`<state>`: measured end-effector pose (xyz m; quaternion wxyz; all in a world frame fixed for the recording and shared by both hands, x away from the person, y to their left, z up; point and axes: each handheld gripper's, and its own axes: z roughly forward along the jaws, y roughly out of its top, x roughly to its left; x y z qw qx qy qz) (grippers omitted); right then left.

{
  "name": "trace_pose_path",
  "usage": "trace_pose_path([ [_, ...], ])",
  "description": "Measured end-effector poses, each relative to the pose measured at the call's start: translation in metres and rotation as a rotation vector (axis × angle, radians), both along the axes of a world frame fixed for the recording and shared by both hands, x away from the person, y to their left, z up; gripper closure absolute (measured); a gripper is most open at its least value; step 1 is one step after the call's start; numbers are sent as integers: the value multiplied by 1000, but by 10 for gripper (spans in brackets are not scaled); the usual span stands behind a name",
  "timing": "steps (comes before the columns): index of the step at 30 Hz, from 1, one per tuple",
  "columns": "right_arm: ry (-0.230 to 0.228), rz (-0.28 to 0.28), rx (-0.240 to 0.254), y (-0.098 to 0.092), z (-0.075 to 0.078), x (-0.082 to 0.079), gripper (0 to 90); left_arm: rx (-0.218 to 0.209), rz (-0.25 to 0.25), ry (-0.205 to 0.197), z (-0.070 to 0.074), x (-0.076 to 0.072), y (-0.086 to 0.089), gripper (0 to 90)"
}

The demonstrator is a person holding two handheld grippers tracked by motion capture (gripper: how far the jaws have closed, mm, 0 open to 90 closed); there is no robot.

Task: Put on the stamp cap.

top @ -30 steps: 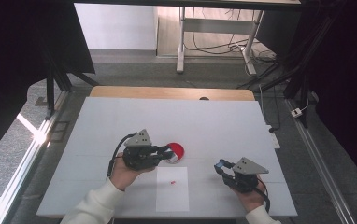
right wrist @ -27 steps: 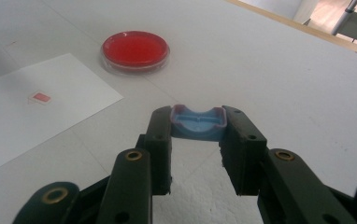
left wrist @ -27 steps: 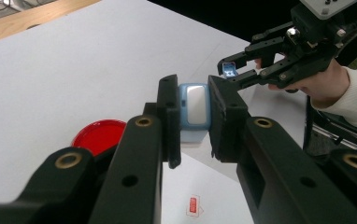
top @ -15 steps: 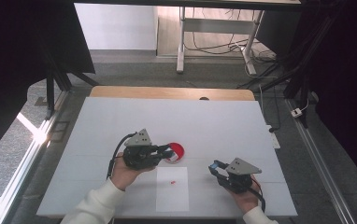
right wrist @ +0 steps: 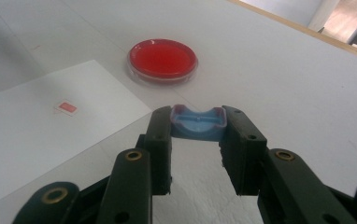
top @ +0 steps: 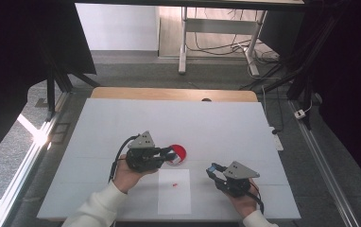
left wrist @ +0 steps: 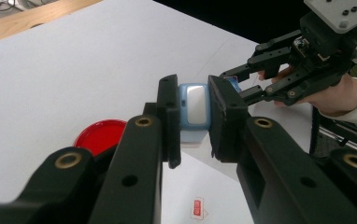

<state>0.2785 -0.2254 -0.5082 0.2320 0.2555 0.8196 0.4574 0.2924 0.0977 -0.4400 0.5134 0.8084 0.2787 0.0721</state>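
Being held clear of the table, a small blue-and-white capped piece (left wrist: 193, 108) is being clamped between the jaws of the left gripper (top: 171, 154), which is hanging just over the near edge of the red dish (top: 176, 153). The piece is being kept upright, presumably so its end can be reached by the other tool. A blue tray-like part (right wrist: 198, 122) is being pinched at the jaw tips of the right gripper (right wrist: 198, 125), raised above the white table (top: 216, 123) and well apart from the dish. In the left gripper view the right gripper is being pointed toward the left one, so the two blue parts are probably being lined up for joining or separating; which is meant cannot be told. A white paper sheet (top: 175, 191) with a small red mark (top: 175, 184) is being left flat between the two hands, perhaps as a placement spot. The dish is being left untouched on the table.
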Motion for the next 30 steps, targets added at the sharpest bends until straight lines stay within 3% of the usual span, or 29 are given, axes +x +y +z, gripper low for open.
trace_pose_path([
  [16,2,37,-13,25,-4,-2,647,8,-13,3,-1,0,-4,756],
  [22,12,60,9,30,-5,-2,647,9,-14,6,-2,0,-5,756],
  [28,11,57,-4,33,-4,-3,647,11,-10,4,-2,1,-4,757],
  [30,9,72,20,35,-6,-2,647,9,-7,4,-2,1,-4,756],
])
